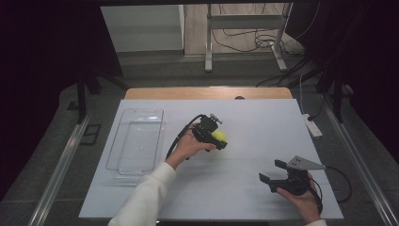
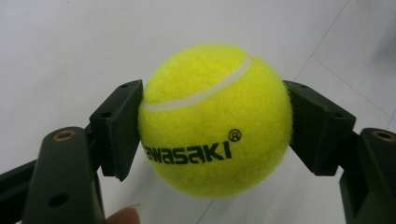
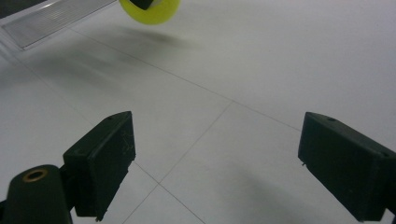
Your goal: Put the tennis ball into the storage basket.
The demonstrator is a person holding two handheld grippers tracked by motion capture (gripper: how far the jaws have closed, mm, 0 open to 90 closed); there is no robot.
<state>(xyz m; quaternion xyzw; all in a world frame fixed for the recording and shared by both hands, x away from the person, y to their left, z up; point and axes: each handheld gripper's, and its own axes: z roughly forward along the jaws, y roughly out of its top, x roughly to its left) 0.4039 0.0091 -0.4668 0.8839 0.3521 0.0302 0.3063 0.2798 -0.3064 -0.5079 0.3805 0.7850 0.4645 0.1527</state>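
Facing up: tennis ball (image 2: 215, 121) seam, logo.

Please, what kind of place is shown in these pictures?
Probably a lab or studio set up for recording: a table under a white sheet, dark curtains at both sides, cables on the floor behind. A person's left tool grips a yellow tennis ball near a clear plastic tray.

There is one yellow tennis ball (image 2: 215, 121), one clear plastic tray (image 1: 136, 140), two handheld grippers, left (image 1: 221, 141) and right (image 1: 272, 171), and one white table (image 1: 244, 183).
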